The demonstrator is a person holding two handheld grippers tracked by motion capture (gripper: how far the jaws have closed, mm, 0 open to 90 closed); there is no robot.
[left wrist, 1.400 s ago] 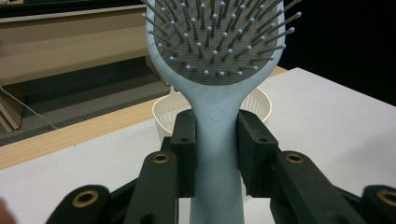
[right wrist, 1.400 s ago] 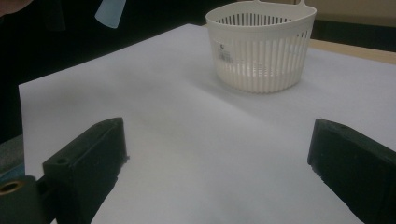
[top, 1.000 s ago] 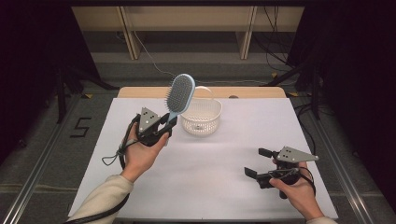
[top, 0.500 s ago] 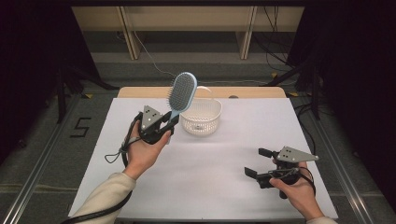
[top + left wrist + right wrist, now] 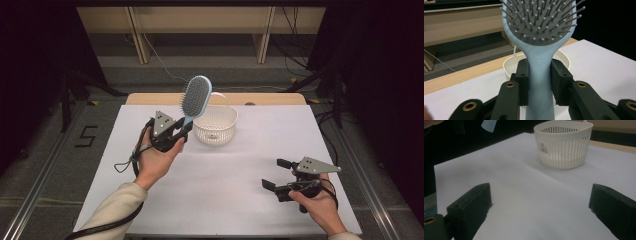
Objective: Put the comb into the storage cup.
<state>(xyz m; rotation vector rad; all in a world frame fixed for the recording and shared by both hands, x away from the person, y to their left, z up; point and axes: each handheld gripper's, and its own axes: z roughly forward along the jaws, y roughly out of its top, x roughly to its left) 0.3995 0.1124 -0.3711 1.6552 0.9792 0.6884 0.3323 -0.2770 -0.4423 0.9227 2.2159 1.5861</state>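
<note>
Brush held upright beside the basket

Brush (image 5: 195, 96) of pale blue plastic stands nearly upright in the left tongs (image 5: 183, 131), its handle clenched between the two black jaws. Its head is a rounded oval, tilted a little to the right in the high view, with a dark grey cushion set with thin pins that end in small round tips. A faint smiling face is moulded into the neck where head meets handle, seen in the left gripper view. The brush is lifted above the tabletop (image 5: 235, 165), near its far left part, just beside the basket (image 5: 216, 125).

That basket is round, cream-white plastic, with narrow vertical slots around its wall and a thin looped handle at the back rim. It stands on the smooth white sheet that covers the tabletop; a strip of pale wood shows along the far edge.

Right tongs (image 5: 278, 173) rest low at the near right, jaws spread wide with nothing between them.
</note>
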